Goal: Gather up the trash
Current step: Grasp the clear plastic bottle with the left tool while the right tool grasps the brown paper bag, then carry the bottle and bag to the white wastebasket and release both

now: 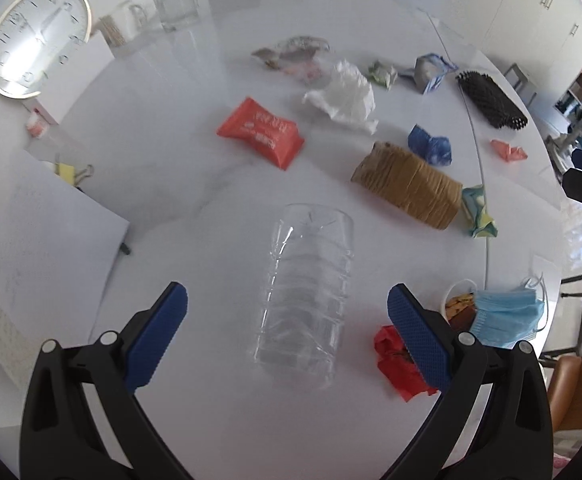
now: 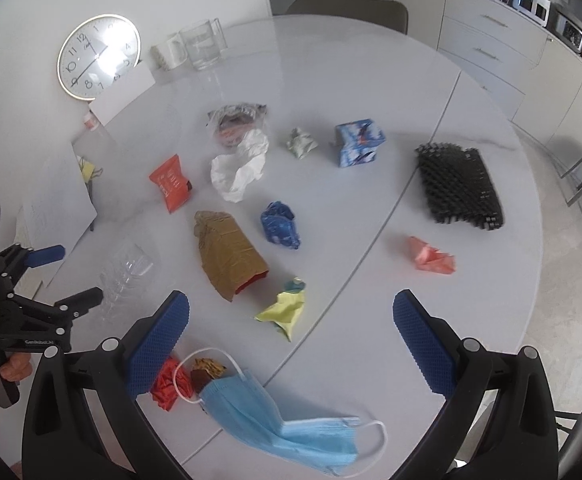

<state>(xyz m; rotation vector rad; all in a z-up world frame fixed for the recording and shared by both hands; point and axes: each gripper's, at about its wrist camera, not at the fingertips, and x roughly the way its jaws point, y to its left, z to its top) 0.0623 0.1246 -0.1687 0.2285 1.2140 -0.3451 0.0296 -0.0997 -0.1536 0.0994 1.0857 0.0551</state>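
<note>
A clear plastic bottle (image 1: 305,296) lies on the white table (image 1: 195,184), between the fingers of my open left gripper (image 1: 287,312), which does not touch it. The right wrist view shows the same bottle (image 2: 125,270) at the left, beside the left gripper (image 2: 57,276). My right gripper (image 2: 291,320) is open and empty above a blue face mask (image 2: 275,420). Trash lies scattered: a red packet (image 1: 261,132), white crumpled paper (image 1: 345,98), a brown taped bundle (image 1: 409,184), a blue wrapper (image 1: 429,146), a yellow-green wrapper (image 2: 285,310), a pink scrap (image 2: 431,256) and a red crumpled wrapper (image 1: 397,360).
A wall clock (image 2: 99,56) leans at the back left, near a mug (image 2: 171,52) and a glass jug (image 2: 203,44). A black mesh roll (image 2: 459,184) and a blue carton (image 2: 357,142) lie to the right. Papers (image 1: 39,256) cover the left. A chair (image 2: 351,10) stands behind.
</note>
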